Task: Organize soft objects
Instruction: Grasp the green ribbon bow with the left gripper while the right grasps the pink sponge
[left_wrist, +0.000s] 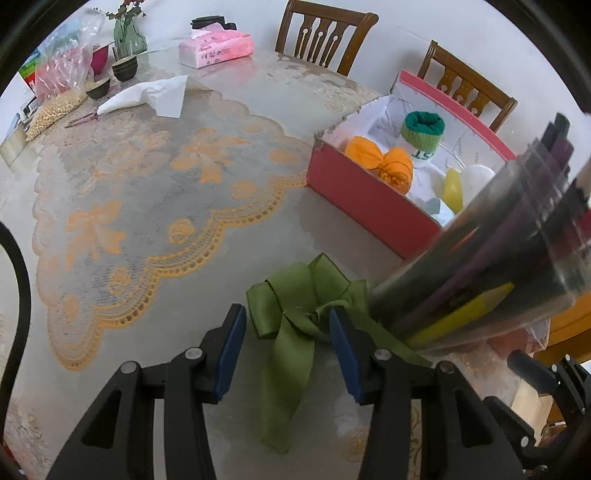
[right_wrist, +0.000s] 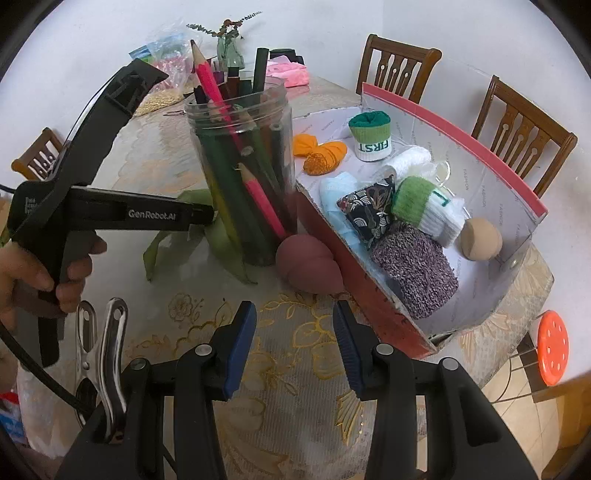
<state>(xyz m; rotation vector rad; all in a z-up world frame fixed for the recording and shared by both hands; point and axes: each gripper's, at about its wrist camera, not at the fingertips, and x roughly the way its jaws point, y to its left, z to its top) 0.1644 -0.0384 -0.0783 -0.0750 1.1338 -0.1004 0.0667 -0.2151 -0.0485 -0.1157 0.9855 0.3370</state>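
The green ribbon (left_wrist: 295, 325) lies on the surface (left_wrist: 147, 221), its long tail pointing to 6 o'clock. The left fingers (left_wrist: 286, 350) stand apart around its knot, the right-hand one touching it. The right fingers (right_wrist: 295, 347) stand apart, holding nothing, with the sponge (right_wrist: 306, 264) at 12 o'clock.

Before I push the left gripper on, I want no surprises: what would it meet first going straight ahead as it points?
Most likely the green ribbon bow: it lies on the table between the open fingers of the left gripper. The pencil jar stands close on the right, though depth is unclear.
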